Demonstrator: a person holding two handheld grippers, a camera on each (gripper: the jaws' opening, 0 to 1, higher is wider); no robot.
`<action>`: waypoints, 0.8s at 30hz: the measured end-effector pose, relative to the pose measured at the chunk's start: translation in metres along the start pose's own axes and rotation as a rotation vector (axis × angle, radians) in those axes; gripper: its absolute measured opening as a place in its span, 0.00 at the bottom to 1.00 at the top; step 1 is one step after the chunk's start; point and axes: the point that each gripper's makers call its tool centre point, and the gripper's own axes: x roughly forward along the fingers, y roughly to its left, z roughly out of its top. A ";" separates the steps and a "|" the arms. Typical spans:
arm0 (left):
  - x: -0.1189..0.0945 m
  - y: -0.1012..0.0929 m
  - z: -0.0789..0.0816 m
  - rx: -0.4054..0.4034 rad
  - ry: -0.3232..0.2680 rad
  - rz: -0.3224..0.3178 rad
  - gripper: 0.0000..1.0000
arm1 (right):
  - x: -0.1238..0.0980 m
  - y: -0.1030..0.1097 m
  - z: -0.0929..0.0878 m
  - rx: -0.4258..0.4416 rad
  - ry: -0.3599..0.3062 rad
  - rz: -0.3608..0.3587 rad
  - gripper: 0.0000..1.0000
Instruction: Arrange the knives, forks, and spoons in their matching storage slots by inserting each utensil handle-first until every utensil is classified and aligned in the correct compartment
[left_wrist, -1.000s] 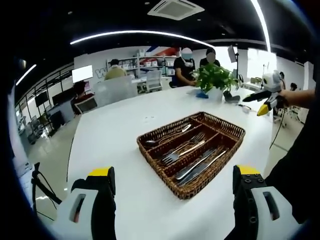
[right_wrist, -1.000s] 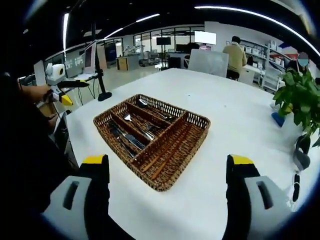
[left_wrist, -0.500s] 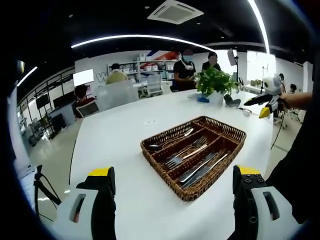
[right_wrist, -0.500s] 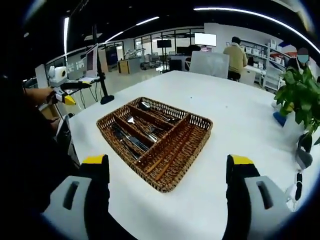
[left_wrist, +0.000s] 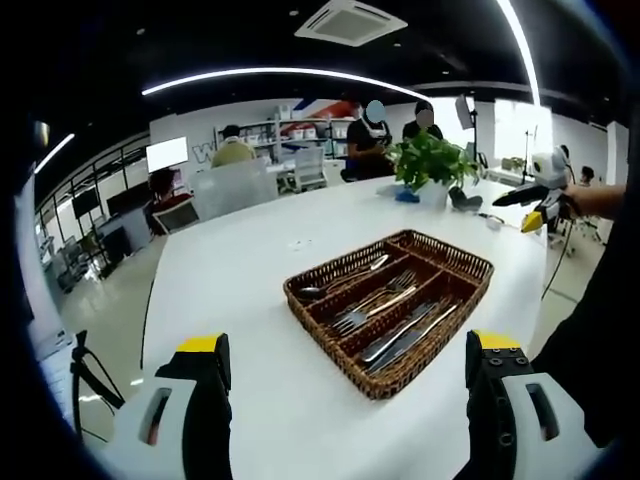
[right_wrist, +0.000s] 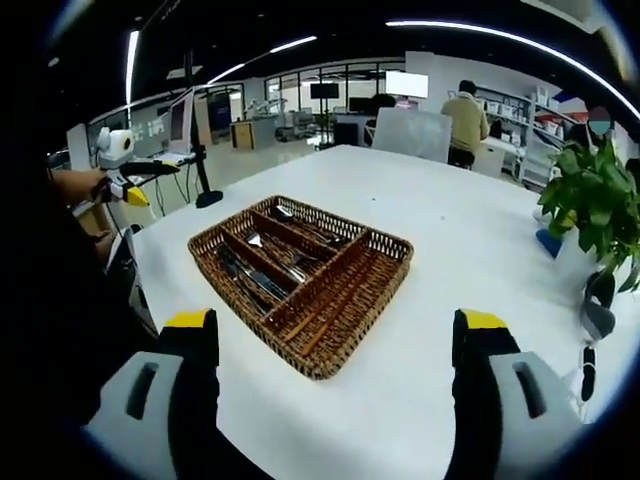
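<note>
**Tongs empty, tray already looks sorted**

Both tongs are wide apart and holding nothing: your left tongs (left_wrist: 340, 375) and right tongs (right_wrist: 335, 350) each hover over the near edge of the white tabletop (left_wrist: 230, 270), with the wicker tray (left_wrist: 470, 268) straight ahead of both and well clear of the jaw tips.

Inside the tray, in the left gripper view, you've got spoons (left_wrist: 345, 279) in the far slot, forks (left_wrist: 375, 302) in the middle one and knives (left_wrist: 408, 333) in the nearest. The fourth, crosswise compartment (right_wrist: 345, 290) at one end looks bare. I can't spot any loose utensil on the tabletop, so my read is the sorting is done or nearly so.

What matters for your next move: the slots run diagonally across both views, not along your jaws, so you'd need to roll a wrist to line up with a handle. Neither hand looks clearly nearer, though the knives sit closest to your left.

Further out there's a potted plant (left_wrist: 430, 160), and a person's hand holding another gripper (left_wrist: 540, 200) at the tabletop's edge.
</note>
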 end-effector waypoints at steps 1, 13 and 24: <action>0.000 0.000 0.000 0.003 0.000 0.000 0.99 | -0.001 0.000 0.001 -0.001 -0.003 -0.001 1.00; 0.000 -0.007 0.002 0.007 -0.005 -0.014 0.99 | -0.005 0.008 -0.004 0.012 -0.010 0.016 1.00; -0.005 -0.008 0.000 0.005 0.000 -0.007 0.99 | -0.005 0.014 -0.008 0.024 -0.010 0.021 1.00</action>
